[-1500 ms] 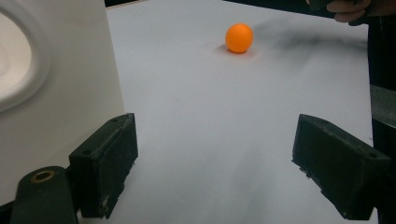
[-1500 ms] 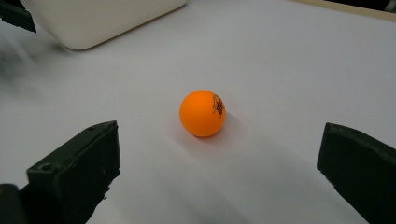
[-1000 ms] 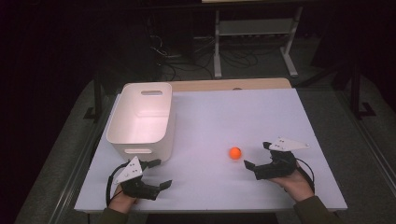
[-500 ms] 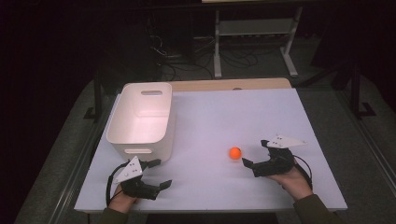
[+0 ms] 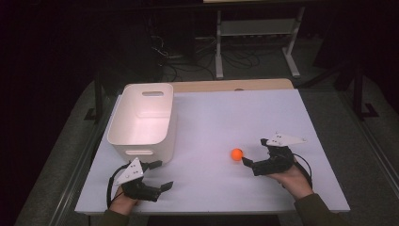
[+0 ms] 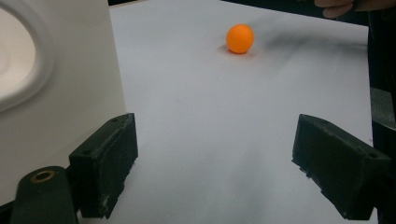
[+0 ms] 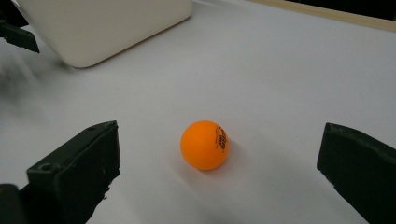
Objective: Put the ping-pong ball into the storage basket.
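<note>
While the right gripper (image 5: 254, 153) sits low at the near-right of the table w/ jaws spread wide, the orange ping-pong ball (image 5: 236, 154) lies just beyond its tips, not touched yet. From the right gripper view the ball (image 7: 205, 145) is roughly centred between the two black jaws but a bit ahead of them, small black print on its side facing right.

Step in hand, as I read it: get the jaws around the ball and pinch. To do it well: slide fwd low over the white tabletop (image 5: 226, 117) until the ball's widest part is level w/ the pads, keep it centred so neither jaw nudges it first, since a ball that light will prob roll off at the slightest bump. Close slowly and evenly, gripping at mid-height, not the top, or it may squirt out.

Further out, the left gripper (image 5: 160, 175) rests at the near-left, jaws also apart, holding nothing, just beside the near wall of the white plastic bin (image 5: 141, 143). The bin stands upright at the left, looks empty inside, well apart from the ball; likely drop spot, so lift clear of its rim when carrying over.
</note>
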Demonstrator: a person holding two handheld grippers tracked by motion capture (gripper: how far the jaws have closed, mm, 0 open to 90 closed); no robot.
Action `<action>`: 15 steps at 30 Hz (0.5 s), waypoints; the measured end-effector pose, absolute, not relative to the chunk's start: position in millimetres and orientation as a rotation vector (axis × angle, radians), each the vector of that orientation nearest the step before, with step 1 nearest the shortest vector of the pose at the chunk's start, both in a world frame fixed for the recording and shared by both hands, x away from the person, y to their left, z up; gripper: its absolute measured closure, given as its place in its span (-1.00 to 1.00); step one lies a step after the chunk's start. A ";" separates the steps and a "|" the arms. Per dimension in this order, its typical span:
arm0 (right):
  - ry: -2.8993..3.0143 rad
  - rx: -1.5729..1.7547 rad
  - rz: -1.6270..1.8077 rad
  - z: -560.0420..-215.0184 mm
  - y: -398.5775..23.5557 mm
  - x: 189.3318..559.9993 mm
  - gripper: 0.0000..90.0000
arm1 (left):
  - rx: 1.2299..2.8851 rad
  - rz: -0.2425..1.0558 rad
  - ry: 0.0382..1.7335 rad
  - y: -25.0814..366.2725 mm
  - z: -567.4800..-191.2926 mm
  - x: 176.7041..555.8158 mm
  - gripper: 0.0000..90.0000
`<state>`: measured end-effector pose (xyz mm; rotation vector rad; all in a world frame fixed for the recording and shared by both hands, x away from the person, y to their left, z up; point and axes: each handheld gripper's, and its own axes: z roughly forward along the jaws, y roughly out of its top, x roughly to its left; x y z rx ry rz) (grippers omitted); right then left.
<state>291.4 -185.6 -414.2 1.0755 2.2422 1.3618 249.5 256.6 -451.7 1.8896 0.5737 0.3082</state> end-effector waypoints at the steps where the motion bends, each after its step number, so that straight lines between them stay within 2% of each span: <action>1: 2.243 1.074 1.362 -414.1 -185.1 291.9 -1.00 | 1.889 0.308 0.574 256.6 -451.7 249.6 -0.69; 15: 2.247 1.063 1.374 -411.4 -180.1 298.9 -1.00 | 1.889 0.308 0.574 256.7 -451.7 249.6 -0.69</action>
